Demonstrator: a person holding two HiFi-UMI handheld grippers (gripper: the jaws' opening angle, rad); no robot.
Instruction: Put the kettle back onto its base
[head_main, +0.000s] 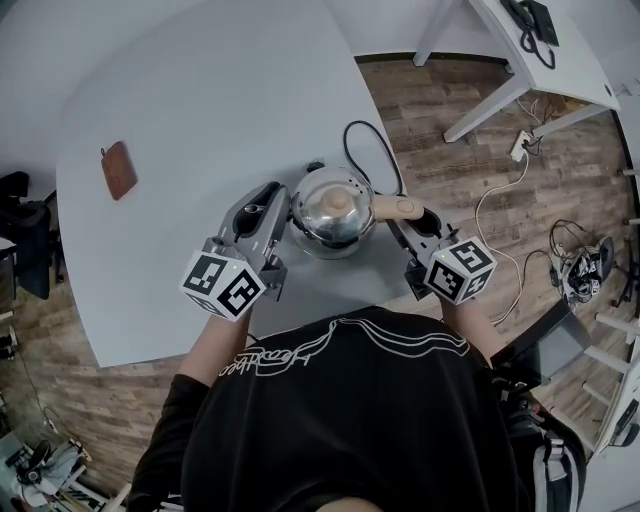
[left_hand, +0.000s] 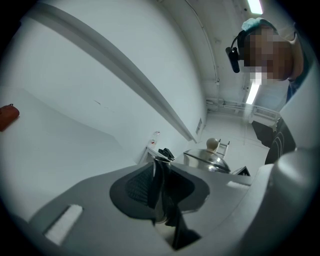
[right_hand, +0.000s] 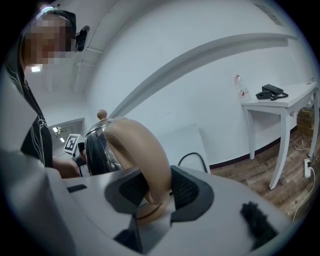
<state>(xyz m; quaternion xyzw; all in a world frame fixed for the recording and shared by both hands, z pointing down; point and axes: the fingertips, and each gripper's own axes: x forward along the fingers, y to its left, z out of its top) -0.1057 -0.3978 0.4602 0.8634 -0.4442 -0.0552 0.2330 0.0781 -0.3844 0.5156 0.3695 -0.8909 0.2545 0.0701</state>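
Note:
A shiny steel kettle (head_main: 330, 212) with a beige lid knob stands at the near edge of the white table (head_main: 200, 90). A black cord (head_main: 372, 150) runs in under it, and whatever lies beneath it is hidden. My left gripper (head_main: 278, 200) comes in from the left and is shut on the kettle's thin metal spout (left_hand: 159, 182); the lid (left_hand: 207, 157) shows beyond the jaws. My right gripper (head_main: 410, 212) is shut on the beige handle (right_hand: 142, 155), which arches up between its black pads (right_hand: 186, 190). In the gripper views the left gripper (left_hand: 159, 186) and the right gripper (right_hand: 152, 189) both point about level.
A brown leather pouch (head_main: 118, 169) lies far left on the table. A second white table (right_hand: 280, 102) carrying a bottle and a black device stands to the right. Cables and a power strip (head_main: 520, 145) lie on the wood floor. The person's body is close behind the grippers.

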